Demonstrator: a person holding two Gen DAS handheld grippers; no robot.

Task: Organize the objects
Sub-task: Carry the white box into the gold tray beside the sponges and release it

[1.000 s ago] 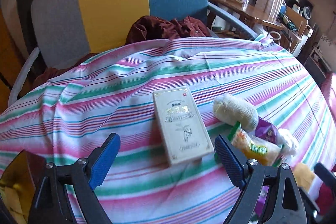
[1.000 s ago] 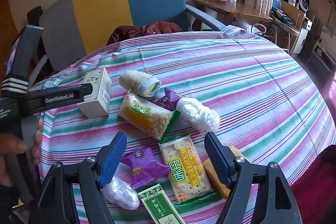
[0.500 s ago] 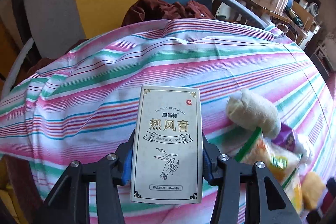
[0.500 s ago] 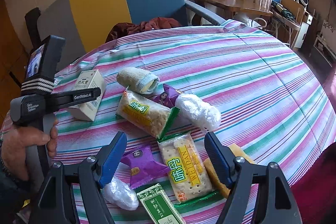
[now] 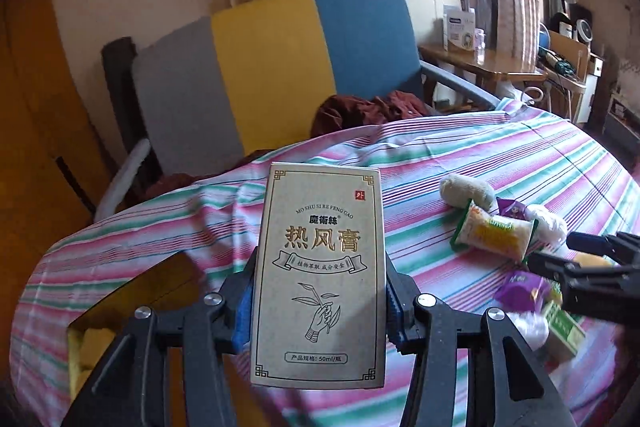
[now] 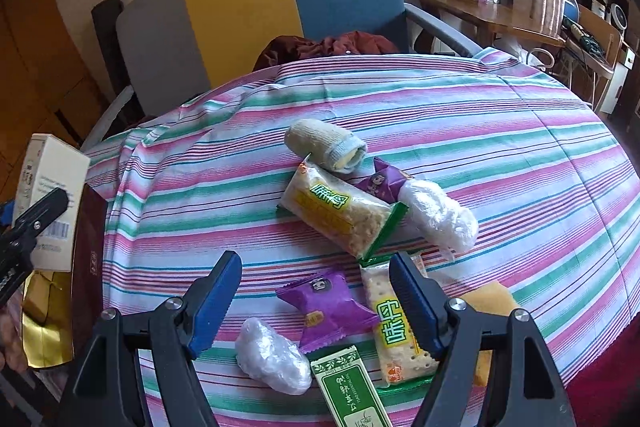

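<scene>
My left gripper (image 5: 318, 301) clenched on the upright cream box (image 5: 320, 275) with gold lettering, frame centre, above the striped tablecloth (image 5: 500, 163) edge, bare cloth upper right, right gripper (image 6: 316, 297) released over snacks (image 6: 336, 213).

matt printed card box (image 5: 320, 275) between ribbed blue plastic pads (image 6: 412, 301); striped woven cotton tablecloth (image 6: 460, 115); glossy crinkled film snack wrappers (image 6: 338, 213); knitted cloth roll (image 6: 322, 143); gold foil-lined carton (image 6: 44, 323).
</scene>
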